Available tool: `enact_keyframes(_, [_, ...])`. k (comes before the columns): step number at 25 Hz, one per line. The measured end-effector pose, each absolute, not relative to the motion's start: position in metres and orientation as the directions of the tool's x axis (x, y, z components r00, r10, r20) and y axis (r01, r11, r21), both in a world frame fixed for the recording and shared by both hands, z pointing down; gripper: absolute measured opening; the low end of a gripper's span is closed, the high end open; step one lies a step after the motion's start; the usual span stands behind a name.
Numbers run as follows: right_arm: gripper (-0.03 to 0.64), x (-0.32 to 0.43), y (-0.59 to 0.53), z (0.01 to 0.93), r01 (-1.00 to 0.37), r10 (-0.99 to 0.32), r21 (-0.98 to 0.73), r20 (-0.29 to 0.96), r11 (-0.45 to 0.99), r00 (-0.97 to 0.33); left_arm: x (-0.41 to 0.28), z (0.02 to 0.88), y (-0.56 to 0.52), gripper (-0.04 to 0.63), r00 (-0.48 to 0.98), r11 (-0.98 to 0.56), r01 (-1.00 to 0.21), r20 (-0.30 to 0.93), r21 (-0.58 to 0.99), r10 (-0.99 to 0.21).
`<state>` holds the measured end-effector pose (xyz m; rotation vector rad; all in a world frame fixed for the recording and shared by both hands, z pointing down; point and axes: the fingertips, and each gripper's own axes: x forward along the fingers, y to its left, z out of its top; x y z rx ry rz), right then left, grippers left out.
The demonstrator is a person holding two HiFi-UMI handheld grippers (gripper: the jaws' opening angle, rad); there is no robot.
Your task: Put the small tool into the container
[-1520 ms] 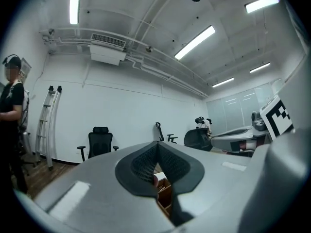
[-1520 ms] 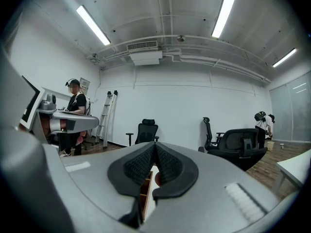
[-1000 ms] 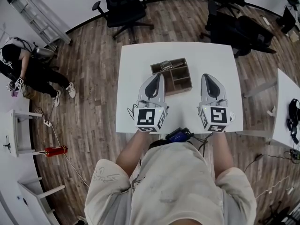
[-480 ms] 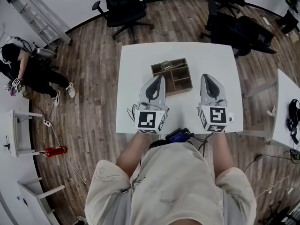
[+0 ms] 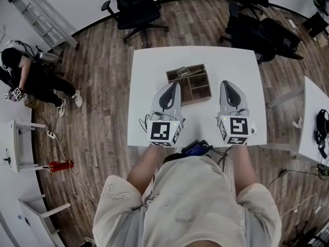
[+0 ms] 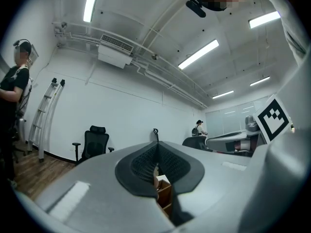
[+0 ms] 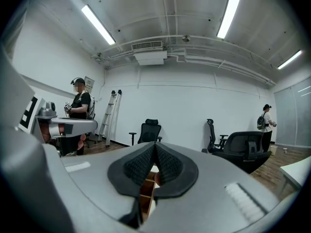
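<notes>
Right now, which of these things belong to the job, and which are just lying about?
Job: small tool, lying in the wooden container; left gripper; right gripper.
Lying about: office chair, ladder, red cylinder on the floor.

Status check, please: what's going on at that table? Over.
Left gripper, right gripper shut, empty. Small tool already in wooden box. Nothing blocking.

One container (image 5: 199, 92); one small tool (image 5: 181, 71); one ladder (image 5: 41, 14)

White table (image 5: 149, 66), wooden compartmented container (image 5: 200, 92) on it
</notes>
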<state>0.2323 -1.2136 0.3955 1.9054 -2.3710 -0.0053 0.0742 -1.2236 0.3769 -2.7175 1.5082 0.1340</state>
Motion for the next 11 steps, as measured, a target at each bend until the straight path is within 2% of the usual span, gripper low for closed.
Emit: enact_keyframes(11, [0.003, 0.2347, -1.2143, 0.401, -0.973, -0.973, 0.066, 0.081, 0.221, -0.216, 0.0751, 0.3785, -1.2228, 0.019, 0.518, -0.521, -0.853, -0.093, 0.018, -0.851])
